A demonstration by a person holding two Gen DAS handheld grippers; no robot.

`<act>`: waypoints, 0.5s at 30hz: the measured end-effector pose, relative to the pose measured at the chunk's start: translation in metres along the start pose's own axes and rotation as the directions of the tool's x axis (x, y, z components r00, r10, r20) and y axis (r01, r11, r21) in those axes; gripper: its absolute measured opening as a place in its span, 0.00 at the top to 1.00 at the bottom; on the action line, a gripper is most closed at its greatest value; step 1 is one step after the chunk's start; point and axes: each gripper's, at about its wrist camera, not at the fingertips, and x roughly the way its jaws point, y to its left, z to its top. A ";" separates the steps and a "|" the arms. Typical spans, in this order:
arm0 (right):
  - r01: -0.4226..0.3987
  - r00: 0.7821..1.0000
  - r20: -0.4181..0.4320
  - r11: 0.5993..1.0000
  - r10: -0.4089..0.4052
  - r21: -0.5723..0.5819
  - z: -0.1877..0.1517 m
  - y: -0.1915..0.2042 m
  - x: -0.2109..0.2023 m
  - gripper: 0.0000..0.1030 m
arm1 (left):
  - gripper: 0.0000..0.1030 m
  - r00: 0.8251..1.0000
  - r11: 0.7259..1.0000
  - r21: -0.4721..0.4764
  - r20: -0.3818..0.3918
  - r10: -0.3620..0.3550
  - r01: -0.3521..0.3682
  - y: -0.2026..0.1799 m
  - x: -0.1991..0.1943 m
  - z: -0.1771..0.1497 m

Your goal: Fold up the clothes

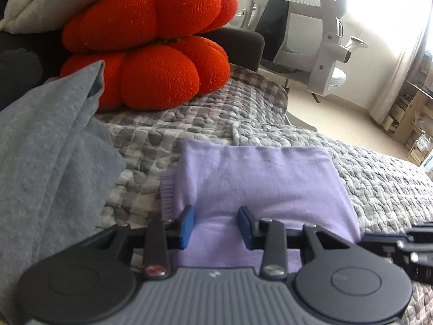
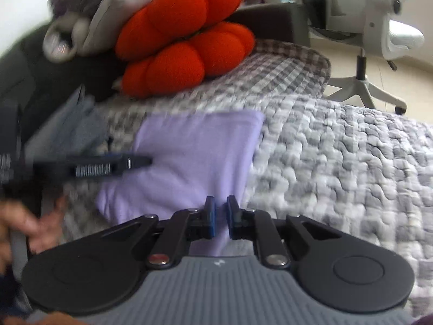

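you are working over a bed covered by a grey checked quilt (image 1: 205,124), and the folded lilac garment (image 1: 265,178) is lying flat on it, right in front of both of your tools. your left tongs (image 1: 215,226) are standing partly open, the blue pads (image 1: 187,223) set apart with the near edge of the lilac cloth showing in the gap between them; the pads are not pressing on it. your right tongs (image 2: 219,216) are sitting at the garment's near right corner with only a narrow gap between the jaws, and a strip of the lilac cloth is running through that gap; whether the pads are actually pinching it you cannot tell from the blurred right wrist view. in that same view your left tool is reaching across the left part of the garment (image 2: 197,146), and your left hand (image 2: 24,227) is showing as a blur at the left edge. a crumpled grey garment (image 1: 46,162) is lying to the left of the lilac one, near it on the quilt. behind both, two stacked orange cushions (image 1: 151,46) are resting at the far side of the bed, with pale pillows (image 1: 54,2) leaning behind them. a white office chair (image 1: 335,46) is standing on the floor beyond the bed.
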 end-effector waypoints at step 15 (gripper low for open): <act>-0.055 0.998 -0.009 0.988 0.057 0.147 0.003 -0.033 -0.023 0.75 | 0.63 1.000 1.000 0.010 0.020 -0.021 0.021 0.004 -0.005 -0.005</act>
